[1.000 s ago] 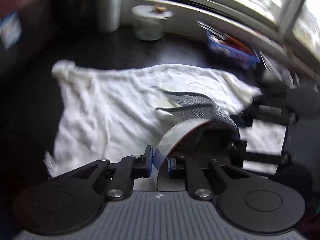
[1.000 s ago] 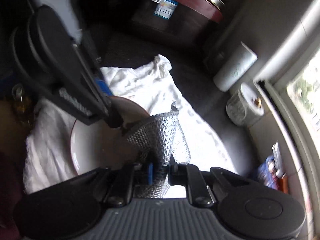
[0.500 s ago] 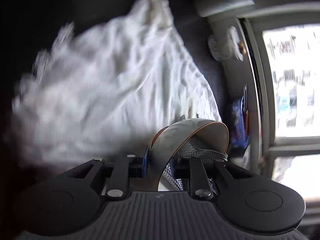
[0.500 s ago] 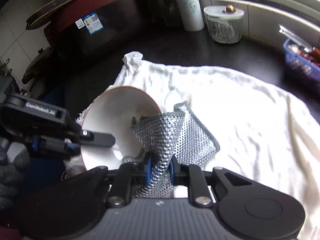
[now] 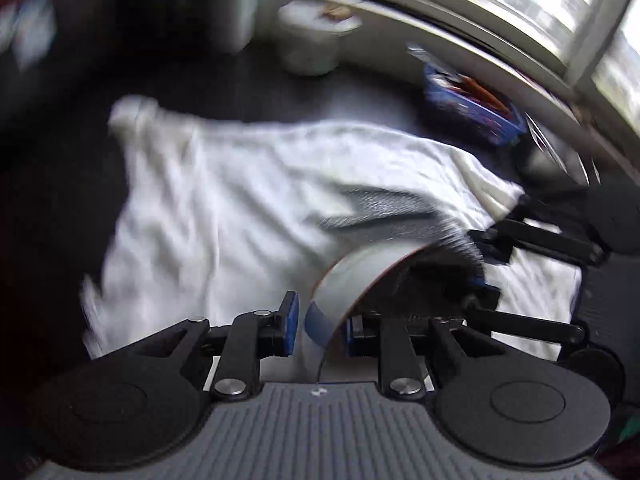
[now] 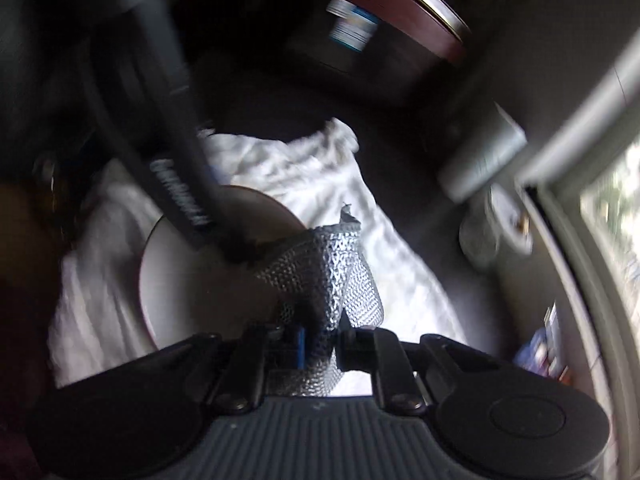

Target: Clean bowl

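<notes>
My left gripper is shut on the rim of a white bowl with a thin red-brown edge, held tilted on its side above a white towel. My right gripper is shut on a silver mesh scrubbing cloth, which presses against the inside of the bowl. In the left wrist view the cloth drapes over the bowl's rim and the right gripper's fingers reach in from the right. In the right wrist view the left gripper comes in from the upper left. Both views are blurred.
The towel lies on a dark counter. At the back stand a clear lidded tub, a paper roll and a blue basket by the window ledge. A dark red appliance stands behind the towel.
Both grippers swung with the bowl and cloth: half a second ago the views were rotated, and now they are back near the pose of one second ago. Both grips are unchanged.
</notes>
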Demonstrator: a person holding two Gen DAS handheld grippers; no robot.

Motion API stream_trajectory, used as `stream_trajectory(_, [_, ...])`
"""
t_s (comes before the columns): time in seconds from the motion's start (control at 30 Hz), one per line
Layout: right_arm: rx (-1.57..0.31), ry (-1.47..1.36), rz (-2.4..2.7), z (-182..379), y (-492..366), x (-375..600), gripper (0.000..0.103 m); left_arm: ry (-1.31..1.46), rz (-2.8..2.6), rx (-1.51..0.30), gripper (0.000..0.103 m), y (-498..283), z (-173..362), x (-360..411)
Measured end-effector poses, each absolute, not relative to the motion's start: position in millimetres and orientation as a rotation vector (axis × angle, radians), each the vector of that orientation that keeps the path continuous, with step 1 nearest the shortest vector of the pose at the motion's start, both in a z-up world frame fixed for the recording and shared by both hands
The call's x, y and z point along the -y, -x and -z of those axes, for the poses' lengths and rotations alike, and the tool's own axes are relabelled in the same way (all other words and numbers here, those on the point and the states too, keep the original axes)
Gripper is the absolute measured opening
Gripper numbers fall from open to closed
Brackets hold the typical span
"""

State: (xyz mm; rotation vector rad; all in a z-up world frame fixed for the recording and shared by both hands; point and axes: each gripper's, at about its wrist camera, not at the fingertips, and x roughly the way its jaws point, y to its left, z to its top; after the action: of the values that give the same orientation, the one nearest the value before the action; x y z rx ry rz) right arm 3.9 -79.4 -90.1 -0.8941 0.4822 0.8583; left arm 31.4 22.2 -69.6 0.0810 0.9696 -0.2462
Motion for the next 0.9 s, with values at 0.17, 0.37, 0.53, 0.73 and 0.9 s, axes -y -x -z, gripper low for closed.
stream_trajectory(0.17, [-0.517, 0.882, -0.871, 91.0, -7.3, 85.9, 0.017, 0.081, 0.206, -0.998, 0.018, -34.4, 74.1, -40.5])
stream_trajectory(0.37, [-0.679, 0.646, -0.848, 91.8, -27.6, 86.1, 0.02, 0.342, 0.109, -1.01, 0.018, -29.8, 86.4, -69.5])
stream_trajectory(0.53, [-0.851, 0.312, -0.835, 99.4, -48.1, 101.6, 0.02, 0.755, 0.033, -0.998, 0.023, -20.9, 112.6, -108.5])
stream_trajectory(0.73, [-0.872, 0.146, -0.796, 90.6, -54.4, 120.0, 0.019, 1.273, -0.005, -1.044, 0.023, -6.7, 166.4, -133.5])
stream_trajectory(0.9, [-0.784, 0.32, -0.776, 85.8, -48.0, 111.9, 0.017, 1.067, 0.079, -1.066, 0.022, -18.3, 152.2, -117.7])
